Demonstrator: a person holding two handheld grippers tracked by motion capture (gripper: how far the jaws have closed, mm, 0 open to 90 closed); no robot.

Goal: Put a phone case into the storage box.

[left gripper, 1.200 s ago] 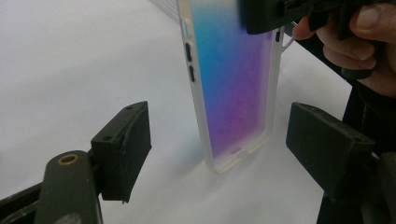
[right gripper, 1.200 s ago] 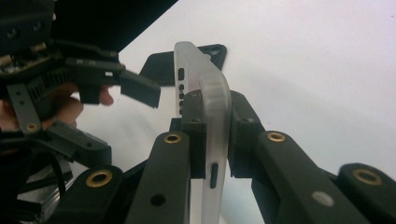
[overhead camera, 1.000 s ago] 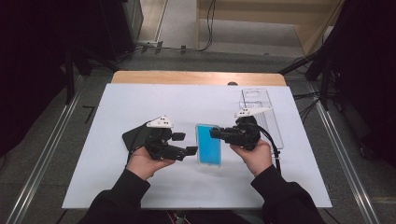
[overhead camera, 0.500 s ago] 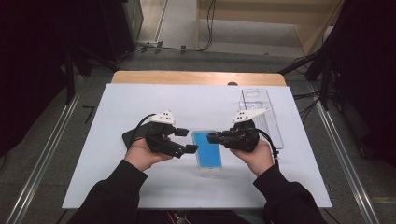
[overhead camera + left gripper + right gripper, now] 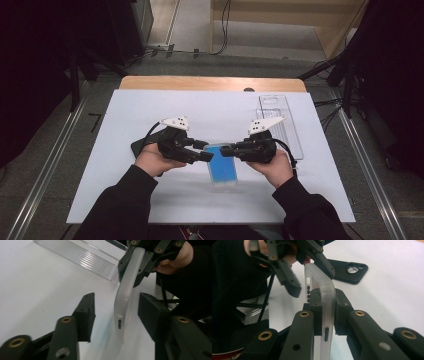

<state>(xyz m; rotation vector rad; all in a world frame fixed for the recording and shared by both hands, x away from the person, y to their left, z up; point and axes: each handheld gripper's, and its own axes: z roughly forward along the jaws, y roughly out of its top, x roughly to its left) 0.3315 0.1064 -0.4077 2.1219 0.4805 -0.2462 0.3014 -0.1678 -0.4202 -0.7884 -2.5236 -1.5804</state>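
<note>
Nearest in the high view: two dark sleeves and both hands, meeting over the middle of the white counter (image 5: 125,105). Between them, a phone with a blue screen in a frosted case (image 5: 223,169), held up on its edge above the counter surface. Right hand-held gripper (image 5: 229,150) clamped on the near rim of that case; seen clearly in the right gripper view, pads pressed on either side of the translucent wall (image 5: 325,302). Left hand-held gripper (image 5: 206,151) spread wide, jaws straddling the opposite rim without touching; case edge (image 5: 125,302) standing in the gap in the left gripper view.

Step in hand, by the look of it: a two-sided hold on the cased phone, probably to peel the case off. Next move calls for closing the left jaws squarely on the rim, then pulling apart gently so the soft case does not slip.

Farther left, a black case (image 5: 141,148) flat on the counter. Farther right, a clear plastic tray (image 5: 280,122) near the far edge.
</note>
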